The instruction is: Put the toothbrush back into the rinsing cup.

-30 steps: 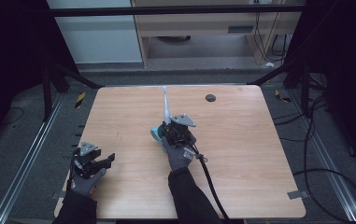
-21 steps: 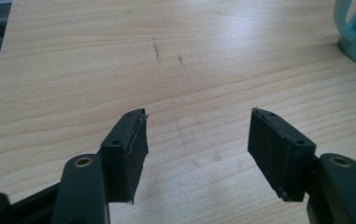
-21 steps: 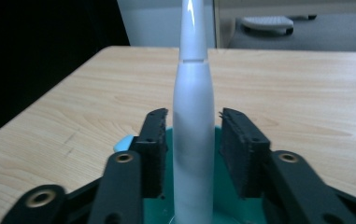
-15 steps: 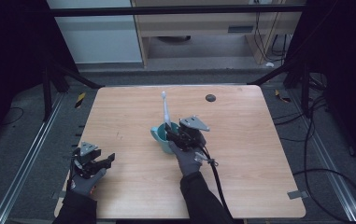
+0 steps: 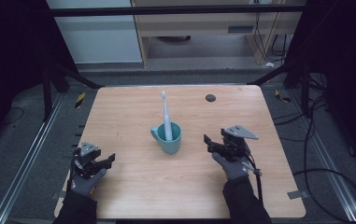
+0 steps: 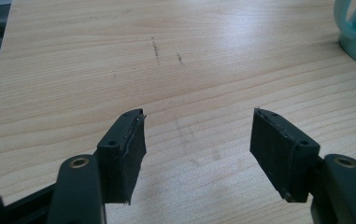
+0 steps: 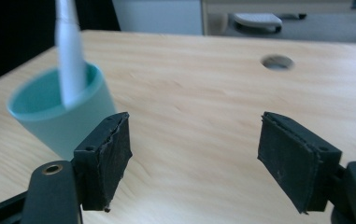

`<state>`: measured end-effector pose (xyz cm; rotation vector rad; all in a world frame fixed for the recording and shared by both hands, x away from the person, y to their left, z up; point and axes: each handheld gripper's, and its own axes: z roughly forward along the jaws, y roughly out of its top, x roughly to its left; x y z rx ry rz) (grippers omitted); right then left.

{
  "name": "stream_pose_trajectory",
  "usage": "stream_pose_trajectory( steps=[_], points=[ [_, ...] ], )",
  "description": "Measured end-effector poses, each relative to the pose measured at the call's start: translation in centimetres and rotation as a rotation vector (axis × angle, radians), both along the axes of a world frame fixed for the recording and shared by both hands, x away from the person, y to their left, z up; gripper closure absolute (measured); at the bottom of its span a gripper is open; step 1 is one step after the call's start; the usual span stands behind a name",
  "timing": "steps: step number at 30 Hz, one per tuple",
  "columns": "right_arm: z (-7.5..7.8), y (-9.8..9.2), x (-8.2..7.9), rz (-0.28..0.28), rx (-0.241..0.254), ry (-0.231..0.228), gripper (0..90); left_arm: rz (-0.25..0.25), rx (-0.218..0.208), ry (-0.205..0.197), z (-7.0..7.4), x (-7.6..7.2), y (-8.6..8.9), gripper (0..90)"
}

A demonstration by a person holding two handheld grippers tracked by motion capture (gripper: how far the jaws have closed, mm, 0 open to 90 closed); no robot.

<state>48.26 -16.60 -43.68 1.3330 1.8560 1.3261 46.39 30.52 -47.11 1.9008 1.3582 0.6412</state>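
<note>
The teal ceramic mug (image 5: 168,138) holding an upright white plastic toothbrush (image 5: 166,116) stands mid-bench. The right gripper (image 5: 211,144), jaws just opened and empty, sits right of it; the left gripper (image 5: 109,160) is open too. A careless sideways brush could tip the top-heavy mug.

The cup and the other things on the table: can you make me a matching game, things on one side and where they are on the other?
Things:
1. toothbrush
2. cup
3. left gripper
4. dark hole

Places:
A. far side of the table, right of the middle
B. near left corner, jaws open and empty
C. standing in the cup
D. middle of the table

Pairs: 1-C, 2-D, 3-B, 4-A
</note>
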Motion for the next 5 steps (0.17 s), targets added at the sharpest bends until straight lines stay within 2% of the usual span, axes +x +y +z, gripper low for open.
stream_pose_trajectory(
  steps=[5],
  points=[
    [-1.8, -3.8, -1.5, -0.026, -0.030, 0.048, 23.3, -0.007, 0.004, 0.007, -0.2, 0.1, -0.1, 33.3]
  ],
)
